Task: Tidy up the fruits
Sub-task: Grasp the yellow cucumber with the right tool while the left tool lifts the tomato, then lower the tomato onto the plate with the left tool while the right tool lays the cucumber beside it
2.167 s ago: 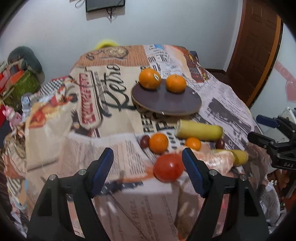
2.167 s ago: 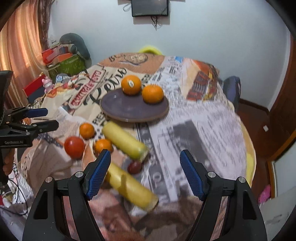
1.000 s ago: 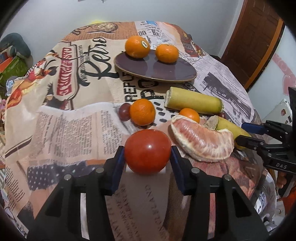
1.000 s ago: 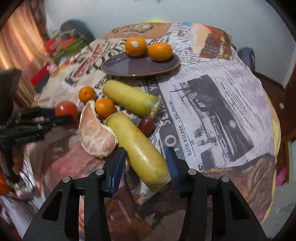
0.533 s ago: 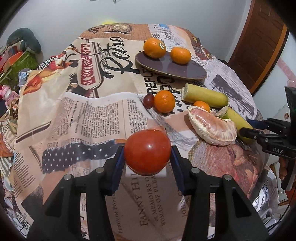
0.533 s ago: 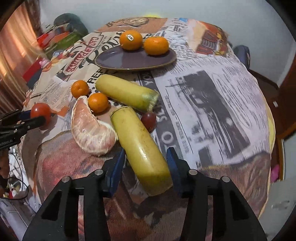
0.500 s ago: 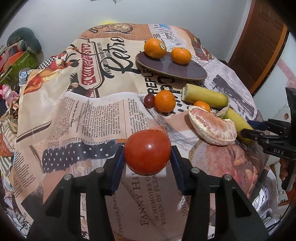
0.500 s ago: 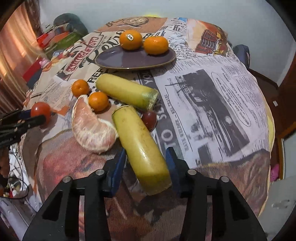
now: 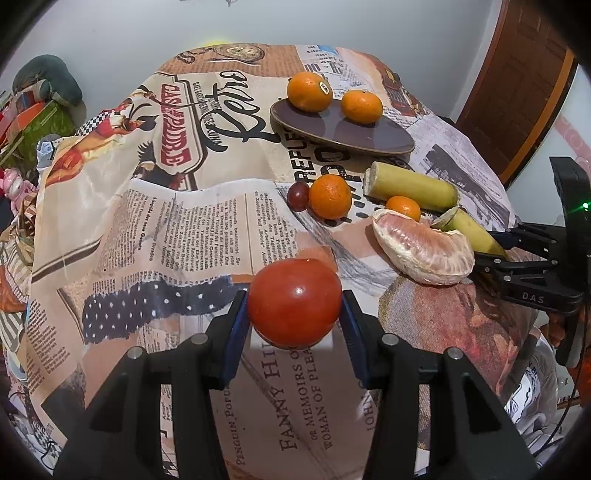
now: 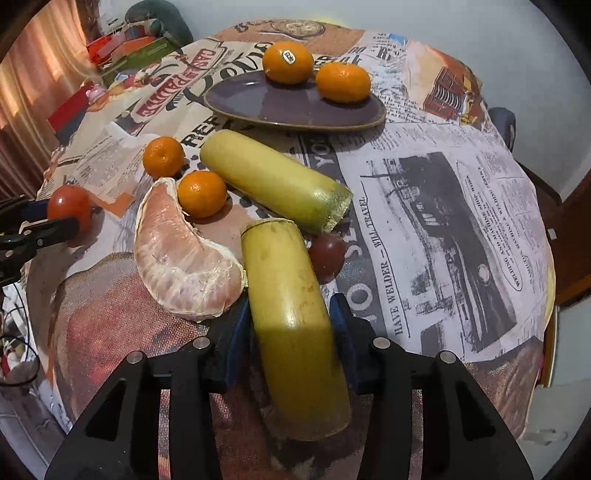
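Left gripper (image 9: 294,322) clamped on red tomato (image 9: 294,302), held above surface (image 9: 184,221) near front edge. Right gripper (image 10: 288,328) just closed onto nearer yellow banana piece (image 10: 291,325), beside peeled pomelo segment (image 10: 181,258).

Your desk wears a printed cloth (image 9: 177,221) of old newspaper pages and retro advertising, draped over its round edge. Behind it you have a plain pale wall (image 9: 110,33), and at the right a brown panelled wooden door (image 9: 524,85). Off to the left sits a heap of bright clutter (image 10: 125,40) (red, orange and green packaging, with a dark grey rounded thing on top), beside an orange-lit curtain (image 10: 33,74).
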A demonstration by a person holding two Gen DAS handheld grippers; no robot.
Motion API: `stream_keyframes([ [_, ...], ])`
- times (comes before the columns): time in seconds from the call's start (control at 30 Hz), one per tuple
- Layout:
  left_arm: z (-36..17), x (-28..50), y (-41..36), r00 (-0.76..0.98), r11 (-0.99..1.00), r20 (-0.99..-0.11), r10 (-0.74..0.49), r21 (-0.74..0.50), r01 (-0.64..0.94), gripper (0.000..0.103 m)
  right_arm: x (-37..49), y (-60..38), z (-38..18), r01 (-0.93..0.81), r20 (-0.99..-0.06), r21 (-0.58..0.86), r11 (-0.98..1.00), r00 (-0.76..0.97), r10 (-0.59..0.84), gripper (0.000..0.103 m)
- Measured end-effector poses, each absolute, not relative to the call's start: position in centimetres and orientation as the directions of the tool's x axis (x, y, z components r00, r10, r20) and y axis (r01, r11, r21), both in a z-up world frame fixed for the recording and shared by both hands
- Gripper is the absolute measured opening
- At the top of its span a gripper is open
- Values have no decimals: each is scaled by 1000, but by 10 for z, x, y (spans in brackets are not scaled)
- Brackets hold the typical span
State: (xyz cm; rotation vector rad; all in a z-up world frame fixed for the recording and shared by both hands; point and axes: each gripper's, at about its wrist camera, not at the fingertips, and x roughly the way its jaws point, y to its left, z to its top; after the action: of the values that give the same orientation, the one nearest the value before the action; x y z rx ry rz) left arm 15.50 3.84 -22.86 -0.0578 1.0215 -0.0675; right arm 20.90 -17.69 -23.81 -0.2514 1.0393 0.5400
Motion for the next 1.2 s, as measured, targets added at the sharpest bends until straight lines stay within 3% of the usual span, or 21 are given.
stream_keyframes([
  [0.13, -227, 158, 39, 527, 997, -846, -75, -73, 25, 48, 202, -186, -230, -524, -851, 97, 846, 397, 344, 36],
  [0.73, -168, 195, 39, 651, 998, -756, -69, -61, 35, 48, 223, -183, -148, -517, -706, 57, 854, 584, 401, 36],
  [1.2, -144, 252, 37, 704, 997, -707, -70, -57, 42, 48, 268, -163, -129, -524, -647, 51, 850, 631, 428, 36],
])
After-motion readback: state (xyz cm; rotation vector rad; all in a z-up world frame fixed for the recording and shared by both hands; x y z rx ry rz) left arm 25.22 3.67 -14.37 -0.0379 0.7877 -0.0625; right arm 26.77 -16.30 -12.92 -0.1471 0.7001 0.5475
